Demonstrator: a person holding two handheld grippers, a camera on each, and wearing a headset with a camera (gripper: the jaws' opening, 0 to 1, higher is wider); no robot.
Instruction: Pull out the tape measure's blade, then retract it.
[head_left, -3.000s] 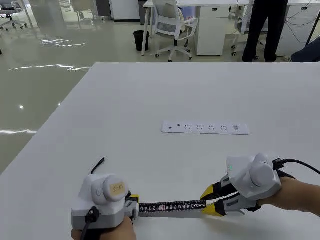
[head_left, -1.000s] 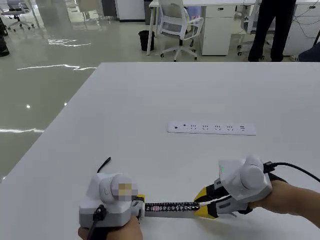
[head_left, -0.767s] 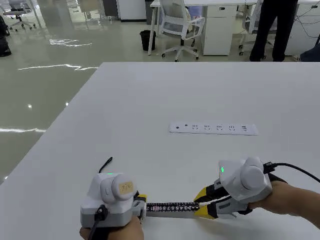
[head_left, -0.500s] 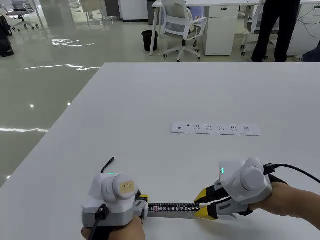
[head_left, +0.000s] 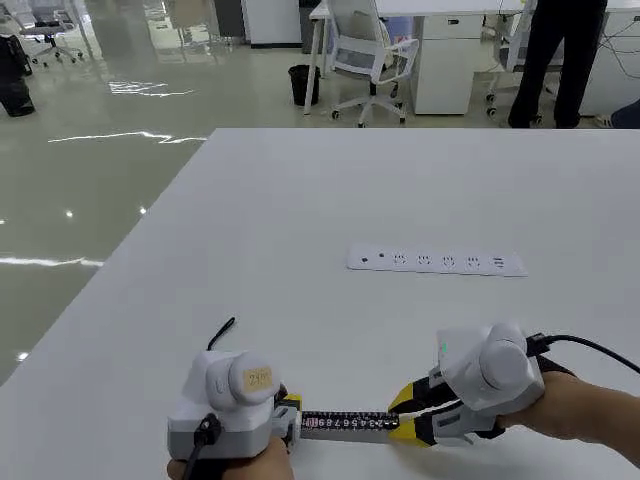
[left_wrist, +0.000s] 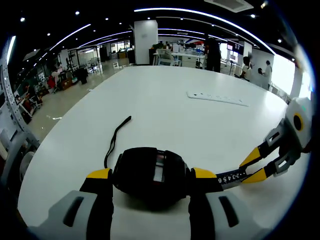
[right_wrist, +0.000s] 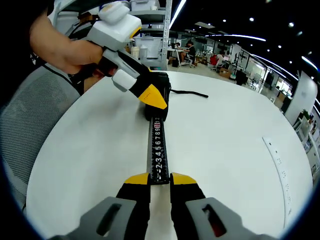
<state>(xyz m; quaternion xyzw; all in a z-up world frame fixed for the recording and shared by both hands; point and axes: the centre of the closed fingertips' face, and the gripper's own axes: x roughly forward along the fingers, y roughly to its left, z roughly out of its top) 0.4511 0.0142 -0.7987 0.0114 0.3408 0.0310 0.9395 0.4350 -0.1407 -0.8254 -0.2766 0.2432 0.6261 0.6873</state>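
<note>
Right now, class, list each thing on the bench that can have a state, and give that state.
left gripper: shut on the tape measure case.
right gripper: shut on the blade's end.
tape measure case: clamped between two jaws.
blade: partly pulled out, numbers facing up.
strap: lying slack.
power strip: lying flat, nothing plugged in.

There was one tape measure (left_wrist: 150, 169), one power strip (head_left: 436, 262) and one table (head_left: 300, 220). Two grippers were counted: the left gripper (head_left: 290, 417) and the right gripper (right_wrist: 160, 178).
</note>
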